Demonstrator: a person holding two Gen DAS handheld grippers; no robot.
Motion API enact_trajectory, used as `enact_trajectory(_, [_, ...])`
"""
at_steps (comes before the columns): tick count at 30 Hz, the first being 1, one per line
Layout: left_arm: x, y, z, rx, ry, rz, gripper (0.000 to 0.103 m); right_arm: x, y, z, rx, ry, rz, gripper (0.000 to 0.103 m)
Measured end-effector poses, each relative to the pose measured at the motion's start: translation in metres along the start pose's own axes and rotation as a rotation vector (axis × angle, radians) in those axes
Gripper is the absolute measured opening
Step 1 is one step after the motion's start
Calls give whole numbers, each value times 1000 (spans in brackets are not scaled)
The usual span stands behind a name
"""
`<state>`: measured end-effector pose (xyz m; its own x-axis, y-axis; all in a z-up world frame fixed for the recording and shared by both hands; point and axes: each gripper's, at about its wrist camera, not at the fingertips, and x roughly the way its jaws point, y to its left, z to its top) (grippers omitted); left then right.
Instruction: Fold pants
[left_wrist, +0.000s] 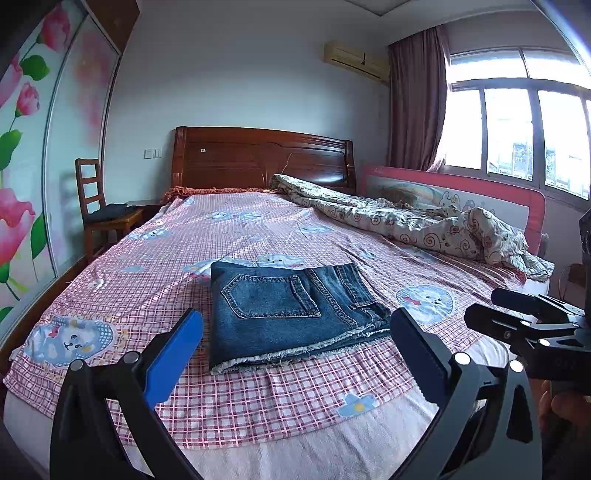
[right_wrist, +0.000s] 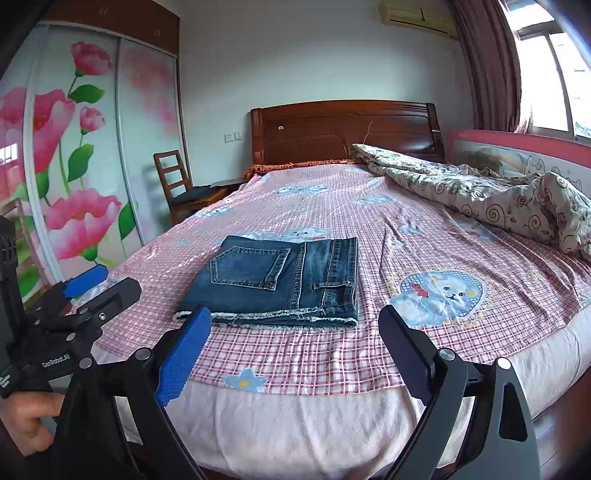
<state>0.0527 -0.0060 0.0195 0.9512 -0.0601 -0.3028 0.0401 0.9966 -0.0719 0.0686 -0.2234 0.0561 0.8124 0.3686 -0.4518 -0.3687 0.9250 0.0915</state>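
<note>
Denim pants (left_wrist: 291, 299) folded into a compact rectangle, lying flat on the pink checked sheet (left_wrist: 147, 266) of the bed (right_wrist: 280, 417), near the foot edge and roughly midway between the two side edges. Back pocket facing up, frayed hems stacked along the side nearest the foot edge, a belt loop visible toward the right side of the bundle. Left gripper (left_wrist: 295, 350) held above the foot edge, fingers spread wide, nothing between them, the blue pad on one finger (left_wrist: 173, 360) and the dark pad on the other framing the pants without touching them. Right gripper (right_wrist: 295, 347) likewise above the foot edge, fingers spread wide and empty, apart from the denim (right_wrist: 280, 280). Each gripper visible at the margin of the other's view, side by side, with a hand (right_wrist: 26, 417) wrapped around the left handle. Crumpled floral quilt (left_wrist: 417, 221) heaped along the right edge of the bed, from the head corner down past the middle, against a pink-framed guard rail (left_wrist: 461, 195). Dark wooden headboard (left_wrist: 262, 157) at the far end. Wooden chair (left_wrist: 99, 206) standing off the left head corner, something dark on its seat. Wardrobe (right_wrist: 74, 155) with flower-printed sliding doors along the left wall, a window (left_wrist: 517, 122) with a brownish curtain (left_wrist: 417, 103) on the right, an air conditioner (left_wrist: 356, 61) high on the far wall.
</note>
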Motion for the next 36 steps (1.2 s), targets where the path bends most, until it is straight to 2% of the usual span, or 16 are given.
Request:
enact_trajectory(5, [1,-1,0,-2,6,-3,101,0,0,-1,5,3,-2,91])
enact_trajectory(13, [-2,-3,0,3,7,-73,101,0,1,-1,2,7,3,91])
enact_trajectory(27, [1,-5,1,28,26,-79,101,0,2,-2,4,10,8,91])
enact_trajectory(31, [4,-5,1,26,52,-47,101,1,1,-2,3,13,8,91])
enact_trajectory(34, [3,-8,0,43,34,35,101,1,2,-3,4,18,6,91])
enact_trajectory(36, [3,-7,0,21,36,12,101,1,3,-3,2,24,5,91])
